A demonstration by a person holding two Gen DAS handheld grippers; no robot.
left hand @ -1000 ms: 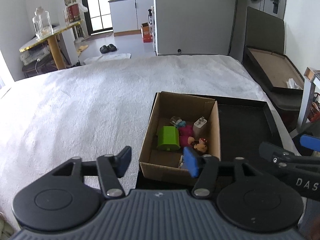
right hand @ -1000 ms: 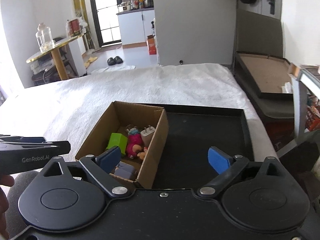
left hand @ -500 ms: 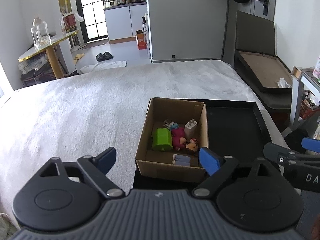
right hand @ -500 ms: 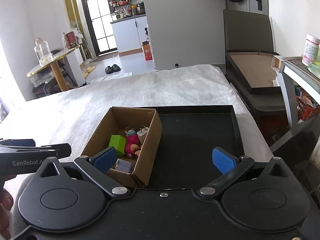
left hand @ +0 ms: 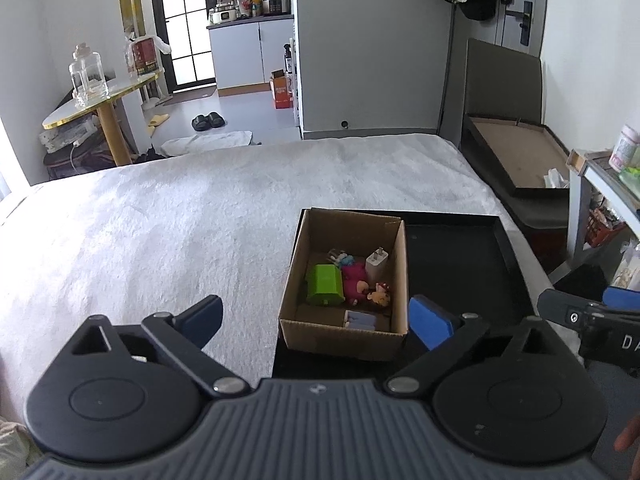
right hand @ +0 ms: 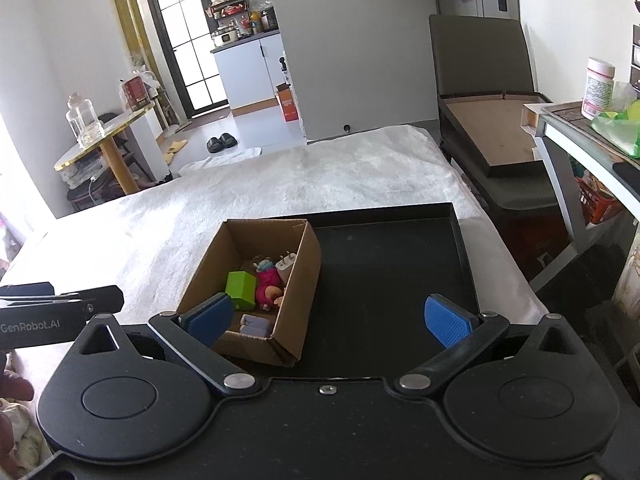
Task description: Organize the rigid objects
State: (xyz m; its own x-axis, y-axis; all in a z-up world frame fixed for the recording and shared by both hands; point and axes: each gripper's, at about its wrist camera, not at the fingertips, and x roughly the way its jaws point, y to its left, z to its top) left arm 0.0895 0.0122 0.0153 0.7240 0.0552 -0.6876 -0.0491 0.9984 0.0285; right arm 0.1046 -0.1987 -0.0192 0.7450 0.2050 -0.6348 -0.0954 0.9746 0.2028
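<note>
Where white blanket (left hand: 168, 216) spreads, cardboard box (left hand: 344, 332) beside empty black tray (right hand: 460, 248).

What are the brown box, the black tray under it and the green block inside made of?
The box looks like plain matte cardboard: brown, thin folded walls. The tray is smooth and dark with a slight sheen, plastic or painted metal; I cannot tell which. The green block looks like moulded plastic: bright, even colour, clean edges.

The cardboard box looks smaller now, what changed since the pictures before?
Both grippers pulled back and up from the cardboard box. The left gripper jaws have just been opening wide, with nothing between them; the right gripper is open too. The toys and the black tray stayed put.
</note>
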